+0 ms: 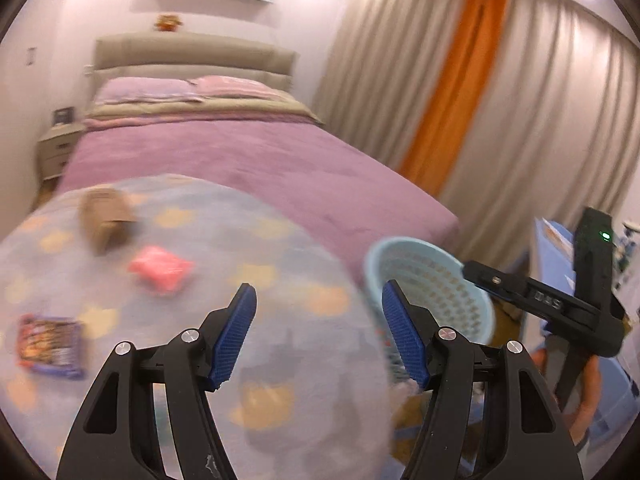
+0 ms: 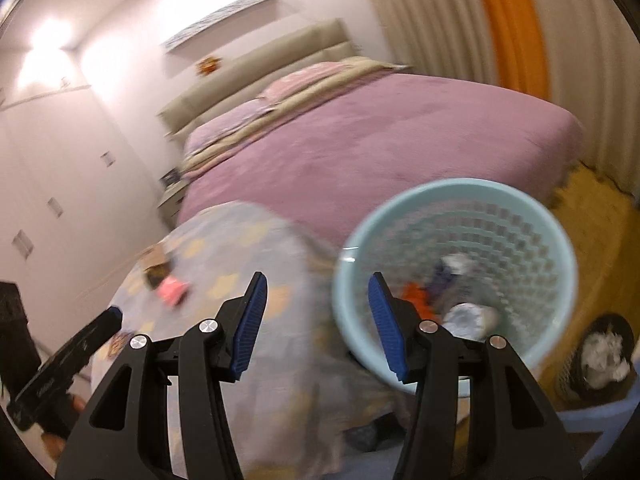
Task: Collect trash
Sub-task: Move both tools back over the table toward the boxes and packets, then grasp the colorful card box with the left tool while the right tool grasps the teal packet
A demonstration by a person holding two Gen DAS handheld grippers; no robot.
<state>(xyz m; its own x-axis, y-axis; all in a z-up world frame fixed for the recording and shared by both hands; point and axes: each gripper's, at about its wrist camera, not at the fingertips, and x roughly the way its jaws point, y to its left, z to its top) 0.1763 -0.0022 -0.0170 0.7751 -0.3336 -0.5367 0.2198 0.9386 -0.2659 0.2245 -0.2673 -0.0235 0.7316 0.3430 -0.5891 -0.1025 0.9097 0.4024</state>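
My left gripper (image 1: 320,286) is open and holds nothing, hovering over a round table with a pale blue patterned cloth (image 1: 256,240). On the cloth lie a brown crumpled carton (image 1: 104,216), a pink packet (image 1: 160,270) and a dark colourful wrapper (image 1: 50,346), all ahead and to the left of it. My right gripper (image 2: 317,278) is also open and holds nothing, between the cloth (image 2: 240,248) and a light blue lattice basket (image 2: 460,186). The basket holds orange, purple and white scraps. In the right wrist view, the pink packet (image 2: 172,290) and the carton (image 2: 154,258) lie far left.
A wide bed with a purple cover (image 1: 248,160) stands behind the table, with curtains (image 1: 540,120) to the right. The basket (image 1: 400,246) stands just right of the table. A dark bin with white paper (image 2: 604,352) sits on the wooden floor at the right. A bedside cabinet (image 1: 56,148) stands at the far left.
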